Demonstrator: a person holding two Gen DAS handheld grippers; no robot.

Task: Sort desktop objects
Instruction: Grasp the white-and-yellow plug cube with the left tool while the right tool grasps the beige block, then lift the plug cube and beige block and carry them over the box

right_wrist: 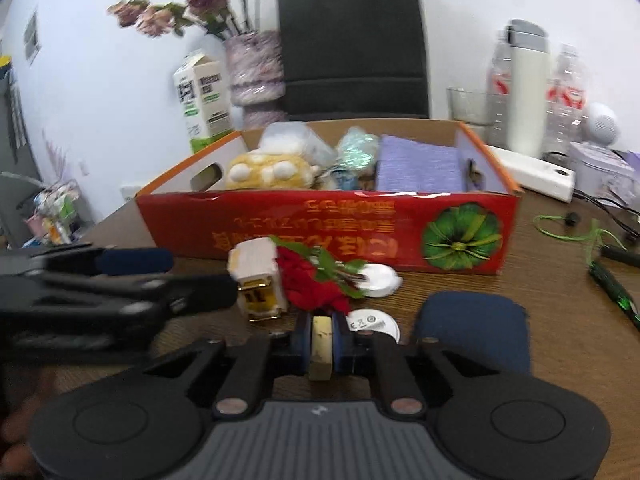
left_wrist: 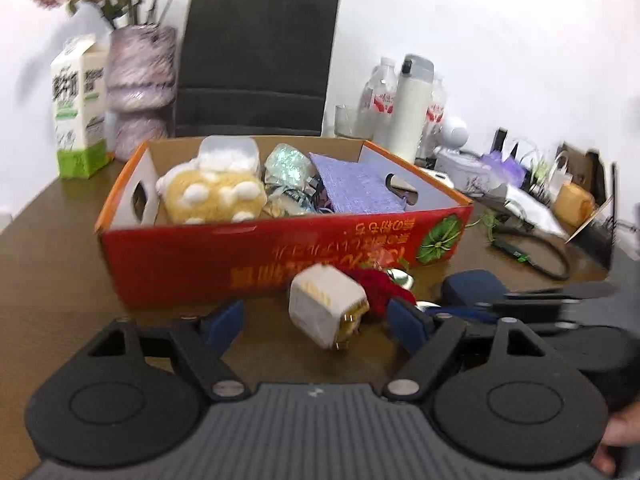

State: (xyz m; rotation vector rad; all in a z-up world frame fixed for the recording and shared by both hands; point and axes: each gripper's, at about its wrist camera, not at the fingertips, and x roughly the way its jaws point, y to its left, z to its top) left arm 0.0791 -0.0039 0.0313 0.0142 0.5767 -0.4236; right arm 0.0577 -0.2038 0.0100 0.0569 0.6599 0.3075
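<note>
Both grippers are hovering low over the brown table (left_wrist: 60, 280). The right gripper (right_wrist: 320, 344) is clamping a small pale yellowish piece (right_wrist: 320, 346) between its pads; the left gripper (left_wrist: 316, 320) is standing apart around a white cube-shaped item (left_wrist: 326, 304), not pressing it. One red cardboard box (right_wrist: 280, 220) is holding a yellow plush toy (left_wrist: 212, 196), a purple cloth (left_wrist: 356, 184) and a shiny wrapped thing (left_wrist: 286, 164). A red artificial flower (right_wrist: 308, 280) and two white discs (right_wrist: 378, 276) are lying before the box. Behind are standing one milk carton (left_wrist: 78, 108) and one black bag (left_wrist: 256, 60).
</note>
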